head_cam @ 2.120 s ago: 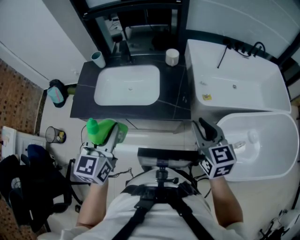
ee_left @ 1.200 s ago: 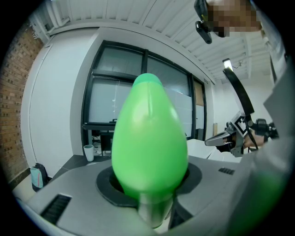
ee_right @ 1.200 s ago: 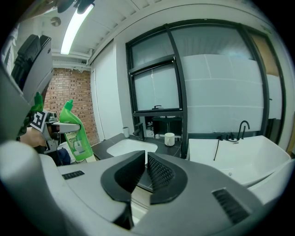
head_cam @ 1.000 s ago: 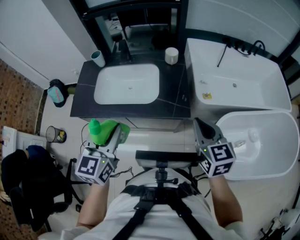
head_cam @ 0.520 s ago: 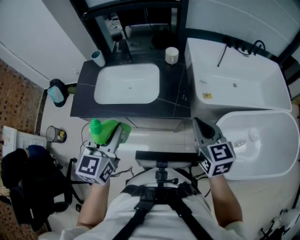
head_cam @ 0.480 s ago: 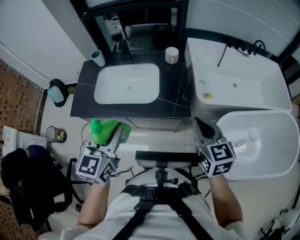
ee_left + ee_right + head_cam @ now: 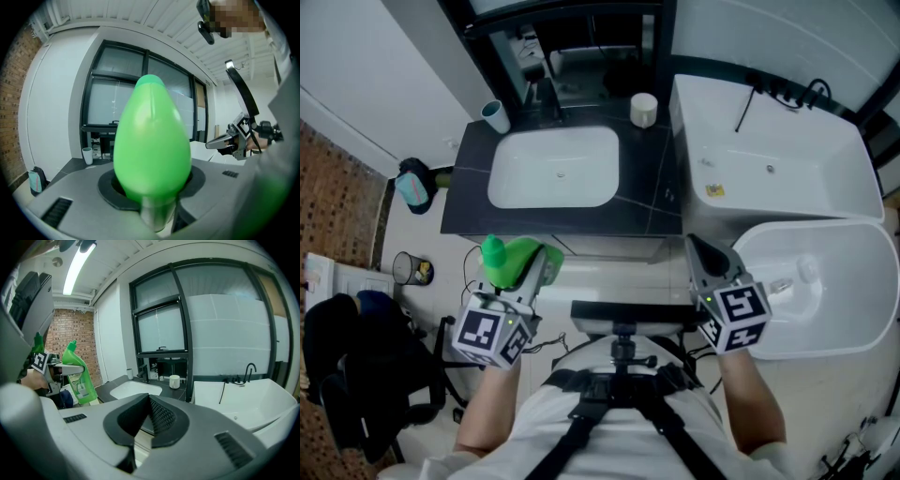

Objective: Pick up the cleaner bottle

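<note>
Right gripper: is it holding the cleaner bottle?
No, the right gripper is shut and empty; the cleaner bottle sits in the left gripper.

Room: I note a dark bench (image 7: 656, 178) with white basin (image 7: 555, 169) | white bathtub (image 7: 787, 159) beside it | brick wall (image 7: 70, 326) | black-framed windows (image 7: 159, 329) | ceiling strip light (image 7: 82, 261) lit

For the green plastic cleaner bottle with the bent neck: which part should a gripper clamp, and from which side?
Clamp the green plastic cleaner bottle on its narrower upper body, just below the bent neck, coming in level from the side. The left gripper holds it that way: the bottle hangs upright with its wider base below the jaws, so it probably cannot slip upward out of the grip.
</note>
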